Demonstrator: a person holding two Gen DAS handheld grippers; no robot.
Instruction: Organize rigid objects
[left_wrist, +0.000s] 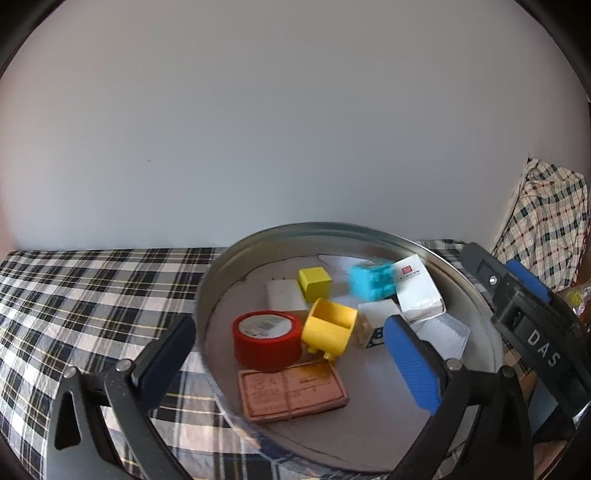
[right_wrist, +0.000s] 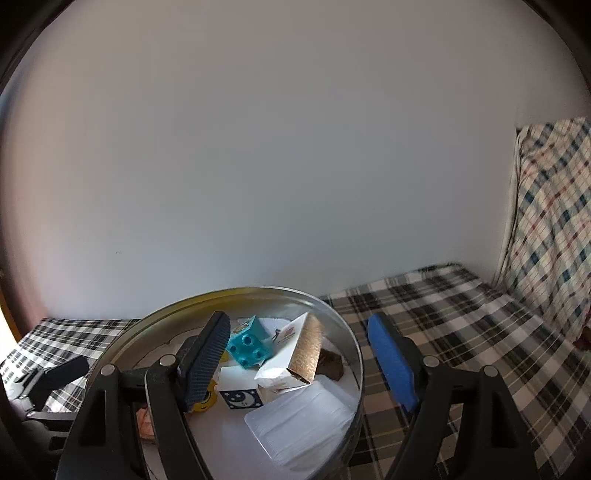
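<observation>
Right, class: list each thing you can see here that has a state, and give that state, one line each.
left tool: open, empty
right tool: open, empty
round tin: open-topped, holding the items
cyan block: tipped on a corner, blurred
white carton: tilted, end flap open
yellow toy truck: upright in the tin
red tape roll: lying flat
brown flat packet: lying flat

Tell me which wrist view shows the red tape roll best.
The left wrist view. There the red tape roll lies in full sight inside the round metal tin, beside the yellow toy cart and behind the brown packet. The right wrist view shows none of it; that gripper's near finger covers that part of the tin.
</observation>
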